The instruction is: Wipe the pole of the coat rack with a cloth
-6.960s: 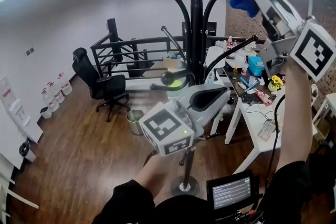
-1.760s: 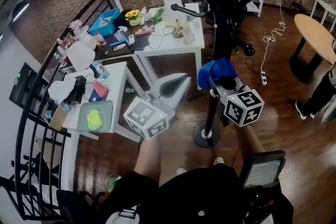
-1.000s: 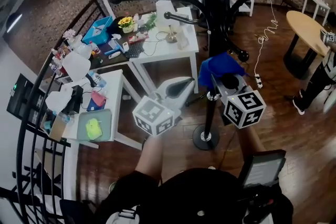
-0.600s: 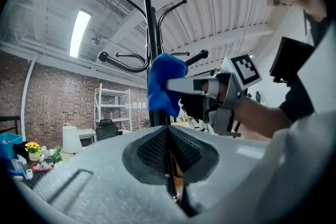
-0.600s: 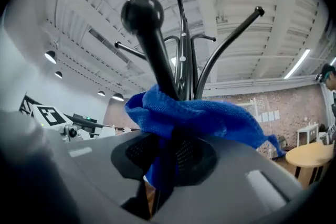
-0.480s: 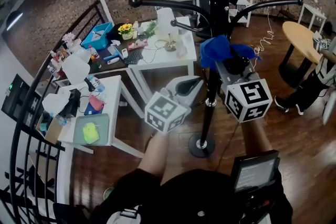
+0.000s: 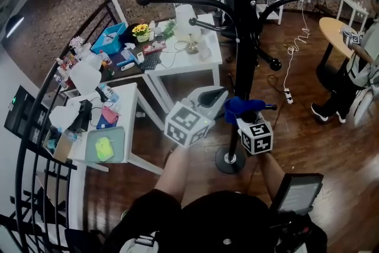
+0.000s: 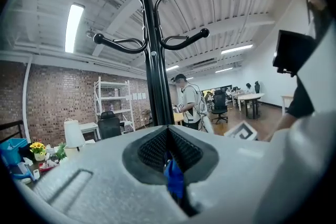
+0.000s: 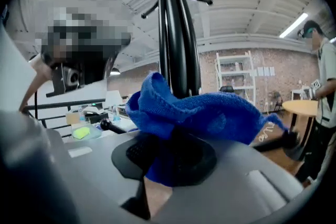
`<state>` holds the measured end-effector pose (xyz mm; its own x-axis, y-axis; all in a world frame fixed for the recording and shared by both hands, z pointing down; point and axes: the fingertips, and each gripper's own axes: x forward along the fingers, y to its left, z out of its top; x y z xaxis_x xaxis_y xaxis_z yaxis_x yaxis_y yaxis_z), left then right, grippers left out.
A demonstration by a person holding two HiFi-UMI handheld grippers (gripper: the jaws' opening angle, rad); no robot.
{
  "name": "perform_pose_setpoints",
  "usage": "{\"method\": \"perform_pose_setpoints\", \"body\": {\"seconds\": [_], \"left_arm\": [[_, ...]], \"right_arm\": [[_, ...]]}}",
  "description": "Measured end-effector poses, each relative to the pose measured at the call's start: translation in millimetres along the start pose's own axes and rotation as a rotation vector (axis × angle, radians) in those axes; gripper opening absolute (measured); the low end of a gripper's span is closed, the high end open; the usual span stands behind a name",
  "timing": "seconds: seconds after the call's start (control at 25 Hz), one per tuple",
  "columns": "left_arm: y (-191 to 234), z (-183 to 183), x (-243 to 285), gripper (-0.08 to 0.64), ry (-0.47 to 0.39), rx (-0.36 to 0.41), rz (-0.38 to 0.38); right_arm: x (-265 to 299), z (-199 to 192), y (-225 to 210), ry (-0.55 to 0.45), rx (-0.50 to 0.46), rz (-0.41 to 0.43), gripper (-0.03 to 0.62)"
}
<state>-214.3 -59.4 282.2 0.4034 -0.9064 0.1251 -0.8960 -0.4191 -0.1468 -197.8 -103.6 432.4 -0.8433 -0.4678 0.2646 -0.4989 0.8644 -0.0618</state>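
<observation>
Head view, count: one coat rack pole (image 7: 244,38), one blue cloth (image 7: 241,106), two tools, the left gripper (image 7: 217,94) and the right gripper (image 7: 241,117).
Head view, room: the cloth sits low on the pole, above the round base (image 7: 230,159). A white table (image 7: 207,62) stands near on the left, and open wooden floor (image 7: 308,145) lies to the right.
Left gripper view, jaws: pressed together. A blue sliver (image 8: 173,178) in the seam is too small to identify.
Right gripper view, jaws: pinching the cloth, with the pole just behind it. Folds cover the fingertips, and contact with the pole is unclear.
</observation>
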Motion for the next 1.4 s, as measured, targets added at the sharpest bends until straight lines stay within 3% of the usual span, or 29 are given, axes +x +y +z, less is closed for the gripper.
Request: {"method": "perform_pose_setpoints", "body": {"seconds": [0.12, 0.2, 0.36, 0.56, 0.68, 0.76, 0.92, 1.08, 1.24, 1.32, 1.4], "left_arm": [[-1, -7, 0, 0.002, 0.026, 0.0, -0.006], [2, -12, -2, 0.002, 0.04, 0.001, 0.0], [13, -25, -6, 0.002, 0.071, -0.014, 0.023], [18, -29, -5, 0.002, 0.055, -0.041, 0.021], [15, -23, -6, 0.002, 0.028, -0.042, 0.01], [14, -20, -7, 0.002, 0.019, -0.033, 0.007], [14, -18, -3, 0.002, 0.016, -0.025, 0.005], [17, -15, -1, 0.002, 0.001, -0.019, 0.001], [19, -14, 1, 0.002, 0.001, -0.014, 0.019], [20, -17, 3, 0.002, 0.013, -0.014, 0.031], [19, -18, 6, 0.002, 0.027, -0.012, 0.038]], "right_arm": [[5, -33, -10, 0.05, 0.053, -0.013, 0.069], [-1, -13, -13, -0.004, 0.086, -0.01, 0.069], [-28, 86, -5, -0.213, 0.052, 0.004, 0.069], [-62, 225, 15, -0.446, -0.114, 0.001, 0.071], [-76, 270, 22, -0.519, -0.157, -0.006, 0.072], [-80, 275, 22, -0.538, -0.158, -0.006, 0.072], [-63, 223, 17, -0.464, -0.126, -0.013, 0.071], [-28, 111, 8, -0.265, -0.033, -0.008, 0.071], [-1, 11, 1, -0.087, 0.001, -0.005, 0.069], [5, -16, -2, -0.03, 0.047, 0.007, 0.071], [3, -17, -6, -0.022, 0.063, 0.018, 0.071]]}}
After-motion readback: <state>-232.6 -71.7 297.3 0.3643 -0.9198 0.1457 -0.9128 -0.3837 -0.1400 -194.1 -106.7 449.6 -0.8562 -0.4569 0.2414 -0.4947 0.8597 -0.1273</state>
